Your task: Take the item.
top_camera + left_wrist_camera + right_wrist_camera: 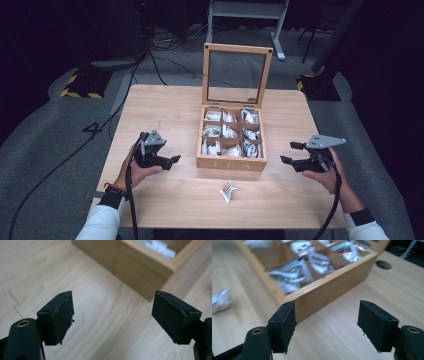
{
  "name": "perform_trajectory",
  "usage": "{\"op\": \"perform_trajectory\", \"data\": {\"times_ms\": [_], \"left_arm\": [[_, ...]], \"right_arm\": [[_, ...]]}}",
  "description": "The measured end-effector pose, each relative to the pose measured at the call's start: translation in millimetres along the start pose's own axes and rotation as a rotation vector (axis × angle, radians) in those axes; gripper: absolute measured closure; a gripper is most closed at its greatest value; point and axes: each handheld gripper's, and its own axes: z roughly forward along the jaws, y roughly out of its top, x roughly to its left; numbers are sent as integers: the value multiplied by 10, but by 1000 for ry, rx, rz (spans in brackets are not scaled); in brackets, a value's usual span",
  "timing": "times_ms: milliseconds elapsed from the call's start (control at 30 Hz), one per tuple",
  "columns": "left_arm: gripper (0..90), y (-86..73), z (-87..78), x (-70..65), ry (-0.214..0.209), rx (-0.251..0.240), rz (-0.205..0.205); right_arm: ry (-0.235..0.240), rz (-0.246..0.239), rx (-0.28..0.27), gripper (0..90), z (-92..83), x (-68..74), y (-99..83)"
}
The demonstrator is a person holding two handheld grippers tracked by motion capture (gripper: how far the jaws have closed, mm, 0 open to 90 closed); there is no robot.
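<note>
The wooden tea box (231,162) stands in the middle of the table (165,107) with its glass lid (237,76) raised upright, and white tea packets (226,132) fill its compartments. One loose packet (228,191) lies on the table in front of the box, apart from it. The left gripper (174,160) is held to the left of the box, its jaws wide with nothing between them. The right gripper (291,153) is held to the right of the box, its jaws also wide and empty.
</note>
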Motion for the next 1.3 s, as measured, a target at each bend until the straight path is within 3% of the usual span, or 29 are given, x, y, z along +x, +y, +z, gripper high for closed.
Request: {"op": "perform_trajectory", "data": {"times_ms": [33, 67, 167, 233, 400, 467, 633, 700, 767, 1033, 1133, 1300], "left_arm": [[182, 62, 9, 15, -6, -7, 4], [180, 137, 16, 34, 16, -21, 22], [178, 288, 64, 90, 10, -42, 23], [177, 398, 105, 116, 37, -37, 46], [216, 657, 178, 252, 9, -49, 44], [199, 756, 241, 316, 17, -47, 14], [195, 976, 427, 460, 31, -30, -8], [197, 1056, 501, 507, 18, -31, -30], [200, 1137, 571, 541, 39, -29, -26], [208, 1416, 798, 627, 58, -32, -55], [214, 1509, 909, 692, 83, -10, -53], [215, 1598, 1060, 764, 85, 7, -80]], "right_arm": [[-8, 13, -11, 307, 12, -60, 27], [-5, 29, -22, 304, 26, -116, 55], [-33, 39, -24, 299, 99, -251, 159], [-41, 48, -22, 294, 160, -325, 240], [-68, 66, -26, 303, 333, -496, 447], [-72, 90, -57, 321, 387, -566, 538], [-89, 100, -57, 328, 561, -688, 768], [-93, 98, -59, 328, 623, -714, 834], [-98, 103, -54, 329, 698, -752, 908], [-105, 110, -44, 322, 905, -879, 1168], [-113, 122, -39, 322, 1018, -909, 1248], [-118, 141, -41, 325, 1149, -964, 1297]]}}
